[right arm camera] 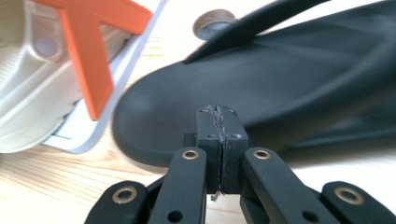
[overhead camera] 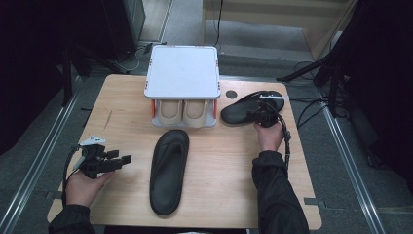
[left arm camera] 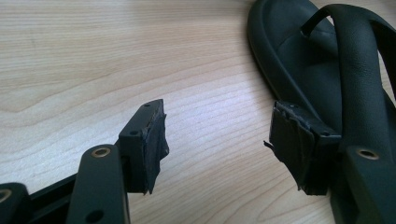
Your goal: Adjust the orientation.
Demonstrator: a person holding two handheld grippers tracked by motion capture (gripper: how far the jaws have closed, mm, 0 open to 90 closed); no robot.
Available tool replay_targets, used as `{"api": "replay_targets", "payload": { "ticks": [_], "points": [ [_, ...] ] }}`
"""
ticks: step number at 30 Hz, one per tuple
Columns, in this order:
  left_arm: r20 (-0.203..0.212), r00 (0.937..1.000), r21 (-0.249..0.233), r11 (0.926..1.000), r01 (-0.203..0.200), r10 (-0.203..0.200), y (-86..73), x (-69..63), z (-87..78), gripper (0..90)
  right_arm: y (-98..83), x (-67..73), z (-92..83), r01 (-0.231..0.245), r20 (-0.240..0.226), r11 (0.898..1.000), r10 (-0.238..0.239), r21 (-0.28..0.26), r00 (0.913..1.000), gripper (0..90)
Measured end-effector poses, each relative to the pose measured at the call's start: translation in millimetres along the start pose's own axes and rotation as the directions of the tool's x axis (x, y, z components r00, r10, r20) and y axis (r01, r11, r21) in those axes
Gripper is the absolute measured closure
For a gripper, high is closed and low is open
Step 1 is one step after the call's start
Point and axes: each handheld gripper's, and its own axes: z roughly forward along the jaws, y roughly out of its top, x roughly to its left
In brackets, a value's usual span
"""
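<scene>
One black flip-flop (overhead camera: 169, 170) lies lengthwise in the middle of the wooden table (overhead camera: 122, 112). A second black flip-flop (overhead camera: 241, 112) lies at the right of the white shoe rack (overhead camera: 182, 73). My right gripper (overhead camera: 257, 116) is at this second sandal's near edge. In the right gripper view its jaws (right arm camera: 218, 135) are shut pad to pad with nothing between them, and the sandal's sole (right arm camera: 289, 84) lies just beyond. My left gripper (overhead camera: 122, 160) rests at the table's left, open, pointing toward the middle sandal. The left gripper view shows its empty gap (left arm camera: 217, 135) with that sandal (left arm camera: 317, 70) behind the right jaw.
A pair of beige shoes (overhead camera: 182, 111) fills the rack's lower shelf between orange struts (right arm camera: 88, 56). A round cable hole (overhead camera: 231, 94) sits in the table beside the rack. Dark stands and cables surround the table on the floor.
</scene>
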Motion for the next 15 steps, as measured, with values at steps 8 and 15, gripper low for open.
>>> {"api": "replay_targets", "payload": {
  "ticks": [8,15],
  "points": [
    [-0.012,0.9998,-0.002,0.9998,0.017,-0.017,-4.4,3.1,-3.8,36.6,1.8,20.3,20.4,0.036,-0.019,0.999,-0.036,0.03,0.9992,89.6],
    [-0.011,0.9998,0.002,0.9999,0.016,-0.016,-4.0,3.0,-2.7,36.5,-2.9,19.3,32.0,0.038,-0.011,0.996,-0.038,0.077,0.9992,89.4]
  ]
}}
